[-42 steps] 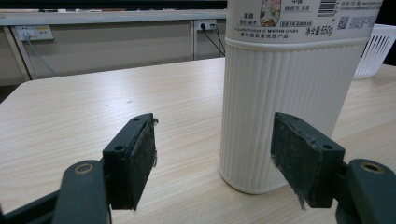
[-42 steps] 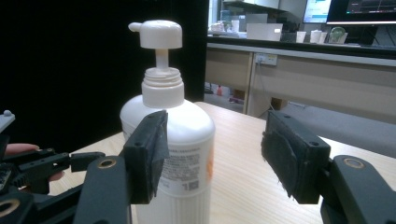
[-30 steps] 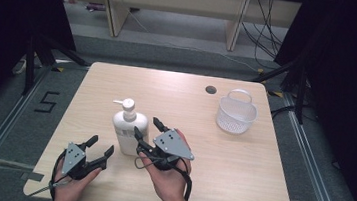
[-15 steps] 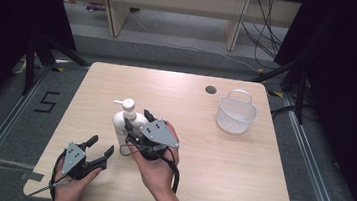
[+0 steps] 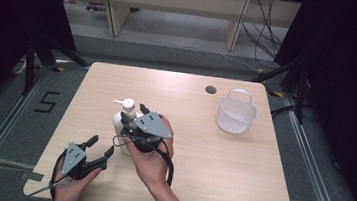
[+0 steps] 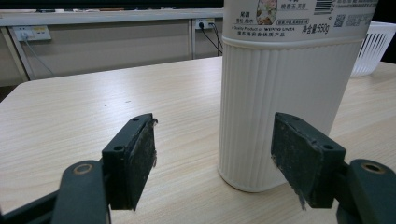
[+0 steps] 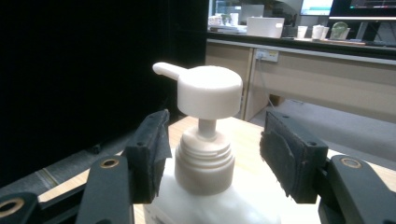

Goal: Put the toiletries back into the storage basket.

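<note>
At the lower left of the high view my left gripper is spread wide on the light wooden table. Just above, at the centre, my right gripper stands open around the neck of the white plastic pump bottle, not pinching it. A white mesh basket is at upper right

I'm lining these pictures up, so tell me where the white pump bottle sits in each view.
High view: the pump bottle stands left of centre on the table, partly behind the right gripper.
Left gripper view: its ribbed body rises right of centre, beyond the open jaws.
Right gripper view: its pump head sits centred, neck between the open jaws.
Shared landmark: the white basket.
</note>
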`<state>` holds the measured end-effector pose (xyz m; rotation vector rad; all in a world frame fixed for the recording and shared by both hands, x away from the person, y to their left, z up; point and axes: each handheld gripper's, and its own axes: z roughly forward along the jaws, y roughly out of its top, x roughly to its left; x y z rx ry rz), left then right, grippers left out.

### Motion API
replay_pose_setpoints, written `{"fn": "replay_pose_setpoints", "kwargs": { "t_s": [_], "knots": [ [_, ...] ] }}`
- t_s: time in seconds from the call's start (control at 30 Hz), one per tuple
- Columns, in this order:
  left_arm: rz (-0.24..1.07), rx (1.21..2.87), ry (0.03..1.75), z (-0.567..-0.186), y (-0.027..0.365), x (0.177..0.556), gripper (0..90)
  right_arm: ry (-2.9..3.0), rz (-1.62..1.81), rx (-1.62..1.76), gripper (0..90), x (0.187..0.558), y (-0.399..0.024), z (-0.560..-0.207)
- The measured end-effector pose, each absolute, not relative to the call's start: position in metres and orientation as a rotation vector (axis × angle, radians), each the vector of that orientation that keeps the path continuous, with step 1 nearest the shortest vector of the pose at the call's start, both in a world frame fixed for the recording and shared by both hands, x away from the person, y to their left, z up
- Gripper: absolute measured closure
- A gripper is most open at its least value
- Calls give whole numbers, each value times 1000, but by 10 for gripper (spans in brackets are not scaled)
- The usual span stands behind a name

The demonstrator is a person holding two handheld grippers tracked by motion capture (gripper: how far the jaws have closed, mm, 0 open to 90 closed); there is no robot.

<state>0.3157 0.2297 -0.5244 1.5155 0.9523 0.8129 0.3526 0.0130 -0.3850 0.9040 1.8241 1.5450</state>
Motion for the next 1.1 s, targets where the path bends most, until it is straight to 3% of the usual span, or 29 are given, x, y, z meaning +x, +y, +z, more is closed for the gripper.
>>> {"fn": "replay_pose_setpoints", "kwargs": {
  "t_s": [1.1],
  "knots": [
    [807, 1515, 947, -524, 230, 316, 300, 1768, 1450, 1013, 608, 364, 41, -383]
  ]
}}
